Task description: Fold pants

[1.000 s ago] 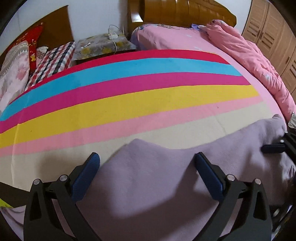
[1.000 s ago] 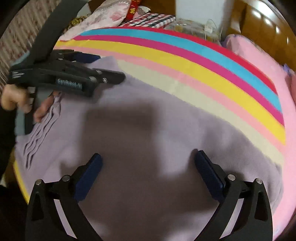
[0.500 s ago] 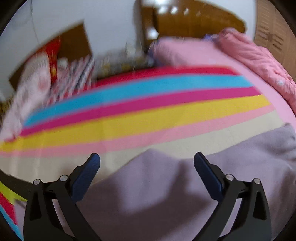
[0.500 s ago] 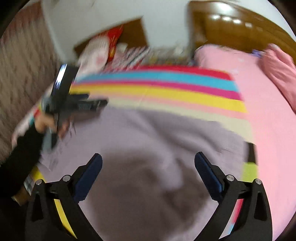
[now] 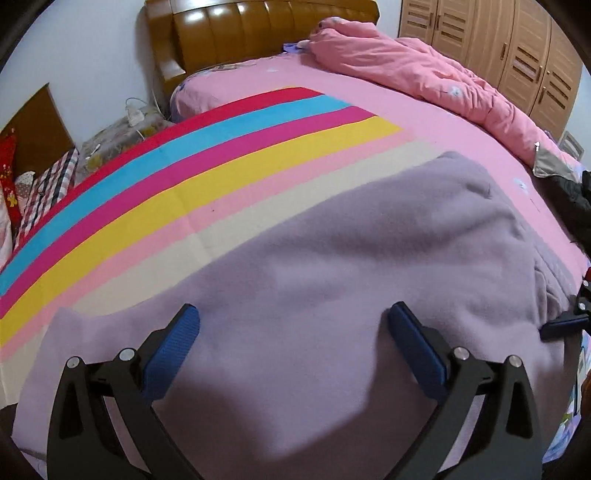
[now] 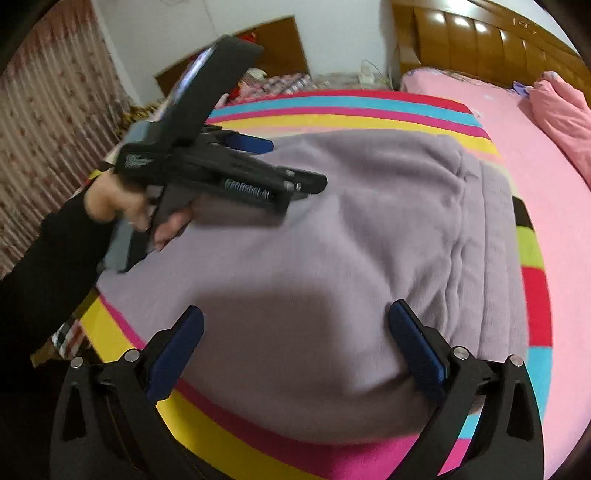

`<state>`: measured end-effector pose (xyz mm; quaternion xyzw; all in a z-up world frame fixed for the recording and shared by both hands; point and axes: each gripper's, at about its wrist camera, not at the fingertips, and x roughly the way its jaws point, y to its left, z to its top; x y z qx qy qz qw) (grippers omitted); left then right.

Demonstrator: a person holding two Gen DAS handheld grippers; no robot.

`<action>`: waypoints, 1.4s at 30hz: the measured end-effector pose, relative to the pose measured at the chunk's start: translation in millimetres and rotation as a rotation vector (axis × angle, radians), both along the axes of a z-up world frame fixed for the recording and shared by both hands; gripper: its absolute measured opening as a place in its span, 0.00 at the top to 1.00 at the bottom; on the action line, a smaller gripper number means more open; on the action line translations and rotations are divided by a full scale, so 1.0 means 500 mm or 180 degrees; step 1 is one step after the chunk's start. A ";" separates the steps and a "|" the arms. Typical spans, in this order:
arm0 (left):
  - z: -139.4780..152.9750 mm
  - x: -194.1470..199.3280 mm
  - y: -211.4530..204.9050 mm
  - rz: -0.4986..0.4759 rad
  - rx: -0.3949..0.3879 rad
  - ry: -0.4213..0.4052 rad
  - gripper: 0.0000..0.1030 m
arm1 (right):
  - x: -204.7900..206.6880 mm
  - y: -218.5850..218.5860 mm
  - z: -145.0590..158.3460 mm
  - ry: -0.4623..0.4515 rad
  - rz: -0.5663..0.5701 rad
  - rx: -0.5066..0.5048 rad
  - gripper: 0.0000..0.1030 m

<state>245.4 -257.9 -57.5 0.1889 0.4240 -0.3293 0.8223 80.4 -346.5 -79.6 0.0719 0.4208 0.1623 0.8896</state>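
Above lilac pants (image 5: pixel 332 266), both tools spread wide

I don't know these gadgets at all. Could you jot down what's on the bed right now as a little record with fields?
garment: lilac pants, lying folded on the bed
under it: striped sheet over a pink bedcover
left gripper: fingers wide open, holding nothing
right gripper: fingers wide open, holding nothing
nearby: pink quilt bunched by the wooden headboard
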 end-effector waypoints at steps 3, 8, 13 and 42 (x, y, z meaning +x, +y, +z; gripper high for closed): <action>0.001 -0.005 -0.002 -0.0002 0.0042 -0.0053 0.01 | -0.045 -0.017 0.034 -0.0186 -0.0259 0.0129 0.05; 0.000 0.000 0.007 0.0004 0.0027 -0.0040 0.01 | -0.071 -0.013 0.002 -0.0121 -0.0297 0.0381 0.05; -0.001 0.000 0.012 0.0008 0.0014 -0.0025 0.01 | -0.097 -0.006 -0.010 -0.0151 -0.0346 0.0316 0.05; 0.015 -0.276 0.236 0.0481 0.0013 -0.0026 0.02 | -0.224 -0.137 -0.017 -0.0234 -0.1422 0.1544 0.05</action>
